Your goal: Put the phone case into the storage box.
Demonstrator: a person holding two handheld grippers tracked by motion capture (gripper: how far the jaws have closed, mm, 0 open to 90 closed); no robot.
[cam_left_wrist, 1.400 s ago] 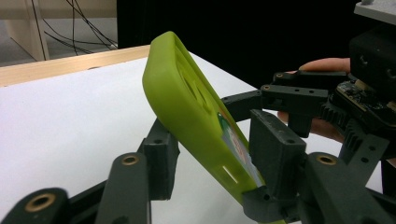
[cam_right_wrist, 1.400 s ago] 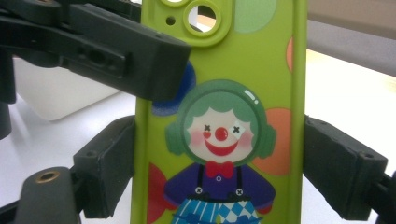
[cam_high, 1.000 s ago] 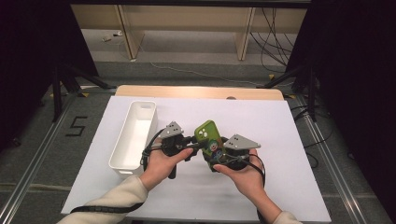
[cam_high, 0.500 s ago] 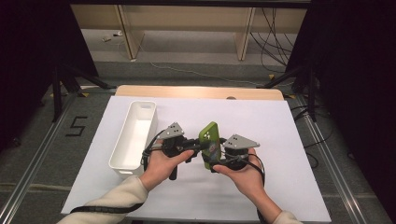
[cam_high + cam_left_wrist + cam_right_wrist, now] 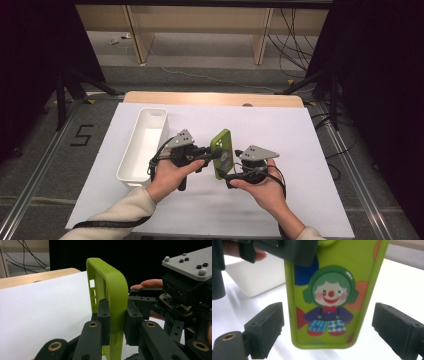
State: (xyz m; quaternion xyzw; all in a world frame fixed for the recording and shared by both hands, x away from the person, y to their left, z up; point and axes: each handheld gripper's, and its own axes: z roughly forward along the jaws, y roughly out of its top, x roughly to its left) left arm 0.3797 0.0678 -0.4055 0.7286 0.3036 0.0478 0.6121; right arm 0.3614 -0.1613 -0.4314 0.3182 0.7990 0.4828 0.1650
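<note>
Two left gripper point(image 5: 212, 155) fingers clamp the phone case point(image 5: 222, 153); right gripper point(image 5: 329, 340) fingers gape around it.

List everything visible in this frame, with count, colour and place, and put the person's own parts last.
phone case: 1, lime green with a clown picture on its back, held up on edge above the sheet between the two tools
bin: 1, white, long and narrow, on the left part of the sheet
sheet: 1, white, covering most of the table
table: 1, light wood, its far edge bare beyond the sheet
left tool: 1, black with grey plate, jaws shut on the case's edge
right tool: 1, black with grey plate, jaws open either side of the case
hands: 2, each gripping a tool
</note>
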